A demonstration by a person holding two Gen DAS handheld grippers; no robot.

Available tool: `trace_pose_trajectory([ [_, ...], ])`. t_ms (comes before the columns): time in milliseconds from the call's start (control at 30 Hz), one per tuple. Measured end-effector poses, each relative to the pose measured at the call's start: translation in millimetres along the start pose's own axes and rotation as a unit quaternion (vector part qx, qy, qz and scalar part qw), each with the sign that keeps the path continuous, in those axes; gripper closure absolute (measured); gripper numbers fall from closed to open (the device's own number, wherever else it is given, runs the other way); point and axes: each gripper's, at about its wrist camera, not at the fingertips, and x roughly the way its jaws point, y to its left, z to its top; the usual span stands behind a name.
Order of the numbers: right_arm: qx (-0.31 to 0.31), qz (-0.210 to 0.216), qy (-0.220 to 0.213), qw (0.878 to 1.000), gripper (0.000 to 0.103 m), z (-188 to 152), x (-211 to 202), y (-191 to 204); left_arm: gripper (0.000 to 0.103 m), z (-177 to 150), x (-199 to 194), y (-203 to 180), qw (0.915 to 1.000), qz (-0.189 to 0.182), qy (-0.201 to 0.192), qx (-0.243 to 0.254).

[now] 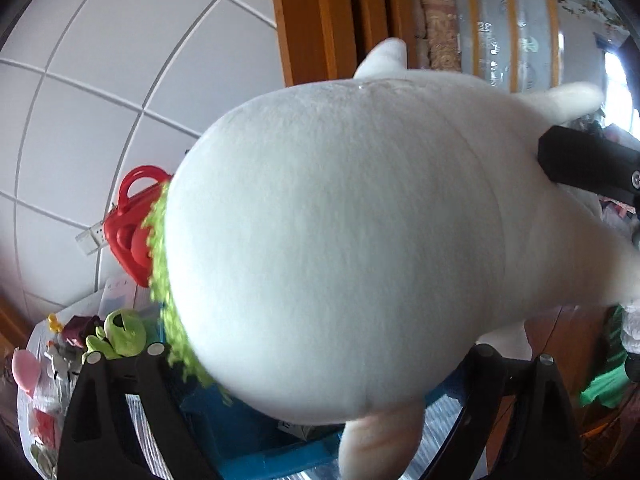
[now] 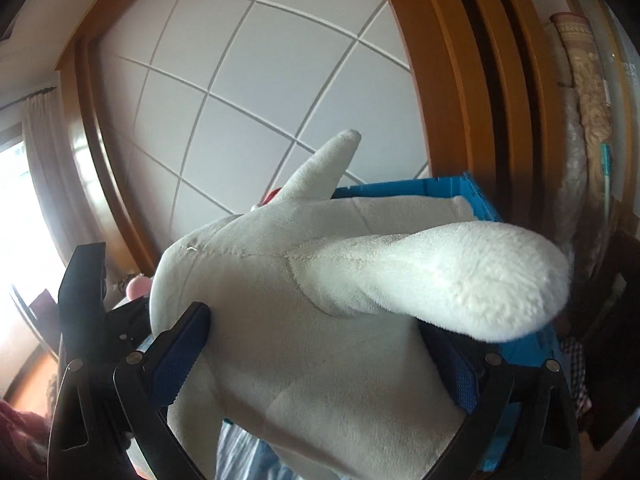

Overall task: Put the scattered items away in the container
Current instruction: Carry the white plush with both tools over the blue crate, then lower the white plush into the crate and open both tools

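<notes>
A big white plush toy (image 1: 340, 240) with a green knitted scarf (image 1: 160, 272) fills the left wrist view, raised off the surface. My left gripper (image 1: 320, 354) stands wide, its black fingers (image 1: 120, 392) against both sides of the plush body, shut on it. In the right wrist view the plush (image 2: 304, 280) shows long soft limbs, and my right gripper (image 2: 320, 344) presses its blue pads (image 2: 176, 360) into it. The blue crate (image 2: 452, 190) lies just behind and under the plush; its rim (image 1: 260, 460) is also below the left gripper. The crate's inside is hidden.
A red plastic case (image 1: 132, 224), a green frog toy (image 1: 120, 336), a pink toy (image 1: 24, 368) and several small items lie on a white surface at lower left. Behind are a white tiled wall (image 2: 260, 80), a wooden door frame (image 2: 460, 80) and rolled rugs (image 2: 588, 100).
</notes>
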Motion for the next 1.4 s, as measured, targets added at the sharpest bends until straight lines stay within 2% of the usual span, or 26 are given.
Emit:
trace_pose_trajectory([
  [133,0.001,-0.009,0.013,1.0,0.0,6,19,-28,0.01,11,21,8,0.9985,0.019,0.033,-0.039],
  [367,0.027,-0.007,0.027,0.999,0.0,7,30,-53,0.009,6,13,18,0.997,0.047,0.033,-0.052],
  [600,0.012,-0.025,0.03,0.999,0.0,-7,17,-29,0.009,-15,-19,43,0.9946,0.063,0.024,-0.078],
  [833,-0.056,-0.05,0.053,0.996,0.0,-29,16,9,0.009,-36,-31,46,0.996,0.041,0.012,-0.078],
  [933,-0.075,-0.109,0.085,0.987,0.0,-37,38,11,0.009,-39,-32,52,0.996,0.035,0.012,-0.081],
  [1000,-0.075,-0.132,0.1,0.983,0.0,-37,53,6,0.009,-39,-33,55,0.9959,0.034,0.012,-0.083],
  [1233,-0.099,-0.161,0.079,0.979,0.0,-7,94,-6,0.009,-20,-12,57,0.996,0.027,0.012,-0.084],
  [1400,-0.117,-0.183,0.091,0.972,0.0,23,141,-13,0.009,-7,2,67,0.9938,0.032,0.029,-0.103],
])
